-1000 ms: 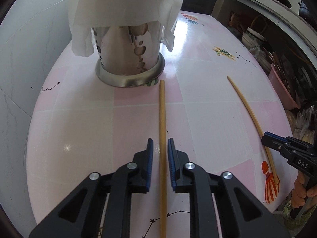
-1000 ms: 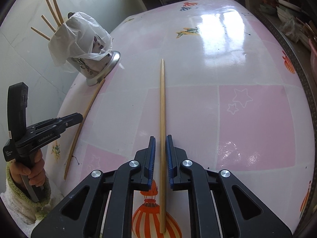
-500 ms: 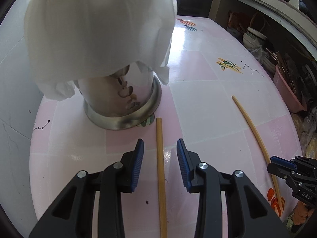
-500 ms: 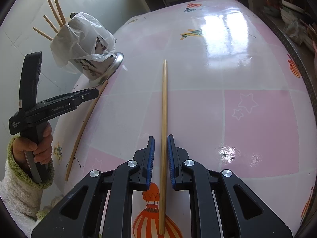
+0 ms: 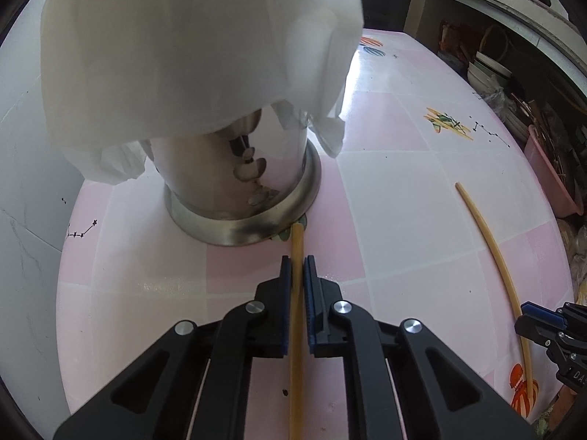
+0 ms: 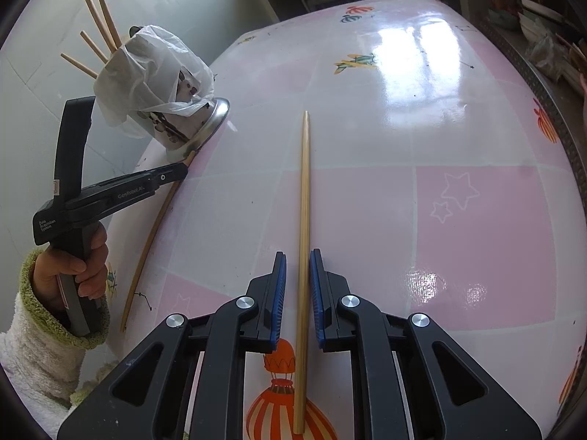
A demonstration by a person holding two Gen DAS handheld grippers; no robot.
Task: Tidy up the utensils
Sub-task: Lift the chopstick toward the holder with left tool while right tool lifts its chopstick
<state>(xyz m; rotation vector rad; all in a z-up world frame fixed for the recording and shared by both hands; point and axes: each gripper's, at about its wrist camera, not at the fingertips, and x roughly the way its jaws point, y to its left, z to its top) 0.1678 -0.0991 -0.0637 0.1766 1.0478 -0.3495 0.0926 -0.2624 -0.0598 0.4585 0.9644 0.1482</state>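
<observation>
Two wooden chopsticks lie on the pink table. My left gripper (image 5: 298, 262) is shut on one chopstick (image 5: 296, 330) near its far end, right at the base of the steel utensil holder (image 5: 238, 198), which wears a white plastic bag (image 5: 190, 55). In the right wrist view the left gripper (image 6: 172, 174) and that chopstick (image 6: 154, 234) show at the left. My right gripper (image 6: 297, 267) is open, its pads either side of the second chopstick (image 6: 303, 201) without touching it. Several chopsticks (image 6: 99, 25) stand in the holder (image 6: 183, 124).
The table (image 6: 477, 220) has pink and white squares with balloon prints. A white tiled wall (image 5: 22, 146) is close behind the holder. A pink basin (image 5: 550, 179) and clutter sit beyond the table's right edge. The right gripper (image 5: 550, 322) shows in the left wrist view.
My left gripper slid forward along its chopstick toward the holder, opened on the way, and has shut on it again. My right gripper has opened slightly around the second chopstick.
</observation>
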